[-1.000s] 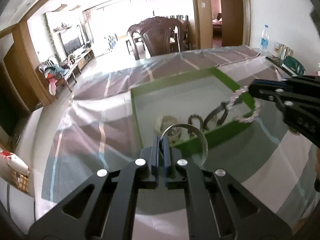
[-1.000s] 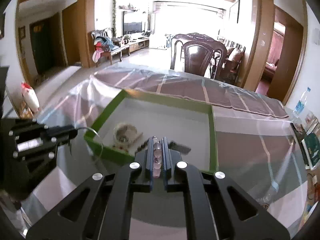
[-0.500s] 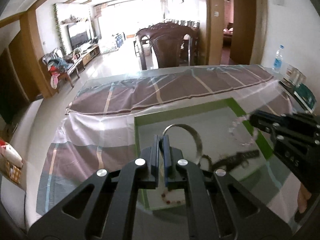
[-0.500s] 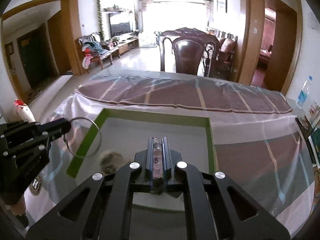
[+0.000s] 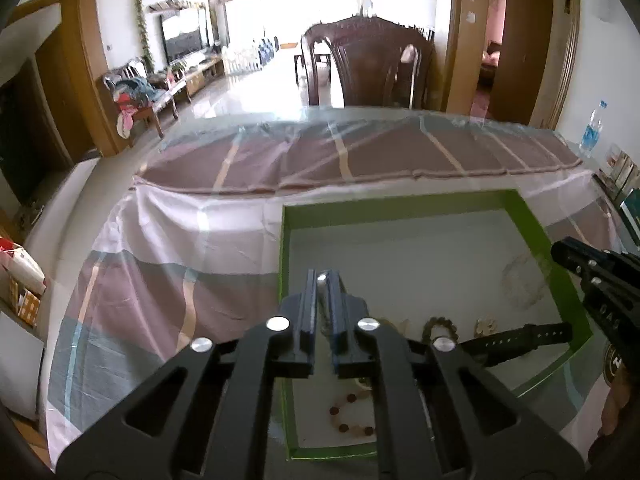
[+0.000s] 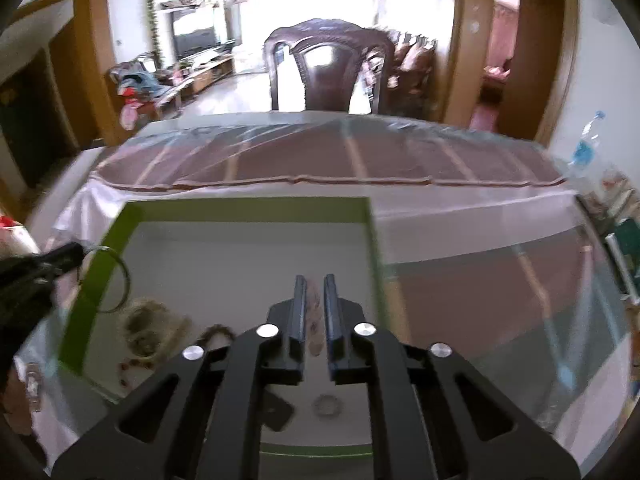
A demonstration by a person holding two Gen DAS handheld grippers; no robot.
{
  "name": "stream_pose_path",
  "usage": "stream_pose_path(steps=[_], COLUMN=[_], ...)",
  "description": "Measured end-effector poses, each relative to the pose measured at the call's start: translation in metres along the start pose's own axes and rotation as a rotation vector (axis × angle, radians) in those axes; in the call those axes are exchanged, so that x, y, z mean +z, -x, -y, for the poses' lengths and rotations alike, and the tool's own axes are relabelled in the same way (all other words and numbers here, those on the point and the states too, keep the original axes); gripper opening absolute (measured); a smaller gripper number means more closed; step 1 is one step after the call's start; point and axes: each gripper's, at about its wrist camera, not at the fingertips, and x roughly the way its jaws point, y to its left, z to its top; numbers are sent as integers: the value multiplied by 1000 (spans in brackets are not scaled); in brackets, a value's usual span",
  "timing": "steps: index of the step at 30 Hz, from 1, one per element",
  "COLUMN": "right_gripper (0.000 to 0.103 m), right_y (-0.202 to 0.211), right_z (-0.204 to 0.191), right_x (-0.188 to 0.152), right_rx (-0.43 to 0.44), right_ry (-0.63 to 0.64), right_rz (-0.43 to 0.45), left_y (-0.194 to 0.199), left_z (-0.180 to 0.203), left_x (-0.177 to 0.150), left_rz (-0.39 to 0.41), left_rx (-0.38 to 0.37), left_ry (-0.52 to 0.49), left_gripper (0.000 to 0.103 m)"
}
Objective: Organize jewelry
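Note:
A green-rimmed tray [image 5: 532,224] [image 6: 248,210] with a white floor lies on the table. In it lie a black watch [image 5: 516,340], a dark bead bracelet [image 5: 440,326], a red bead string [image 5: 348,416] and a pale blurred bracelet [image 5: 524,280]. My left gripper [image 5: 321,280] is over the tray's left rim, its jaws slightly apart around a thin silver bangle [image 6: 110,280], which hangs from its tip [image 6: 68,256] in the right wrist view. My right gripper [image 6: 315,280] is over the tray with its jaws parted; the pink bead bracelet [image 6: 314,320] is blurred between them.
The table has a striped pink, brown and grey cloth under clear plastic [image 5: 180,264]. A dark wooden chair [image 5: 368,64] stands at the far edge. A water bottle [image 5: 594,130] and boxes [image 5: 624,176] stand at the right.
Both grippers have moved further over the tray and lower. The right jaws have parted and the pink bead bracelet is slipping down between them. The left jaws have parted slightly.

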Motion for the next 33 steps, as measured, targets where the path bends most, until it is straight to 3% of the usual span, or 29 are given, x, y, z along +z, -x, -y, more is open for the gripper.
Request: stream_pose_path(steps=[1, 2, 4, 6, 8, 11, 12, 16, 22, 33], right_gripper=[47, 52, 53, 64, 82, 93, 95, 98, 99, 100], right_y=[6, 12, 31, 51, 68, 90, 94, 108, 118, 122], right_z=[3, 5, 9, 11, 14, 17, 17, 20, 18, 2], right_x=[-2, -4, -14, -26, -38, -61, -66, -92, -110, -127], right_rx=[3, 12, 28, 39, 59, 76, 79, 74, 98, 103], right_ry=[-7, -13, -14, -11, -16, -27, -31, -49, -55, -20], right_rz=[15, 31, 61, 86, 108, 149, 160, 214, 195, 185], left_y=[5, 12, 27, 44, 61, 90, 99, 117, 136, 141], left_z=[0, 1, 2, 4, 7, 14, 17, 27, 32, 28], left_x=[-1, -2, -7, -17, -26, -48, -56, -85, -120, -131], left_rz=[18, 37, 67, 82, 111, 181, 203, 235, 235, 204], left_rx=[10, 23, 35, 25, 26, 47, 47, 54, 30, 10], left_ry=[-2, -5, -14, -21, -32, -61, -70, -99, -83, -72], left_gripper=[37, 46, 47, 57, 67, 80, 86, 92, 96, 98])
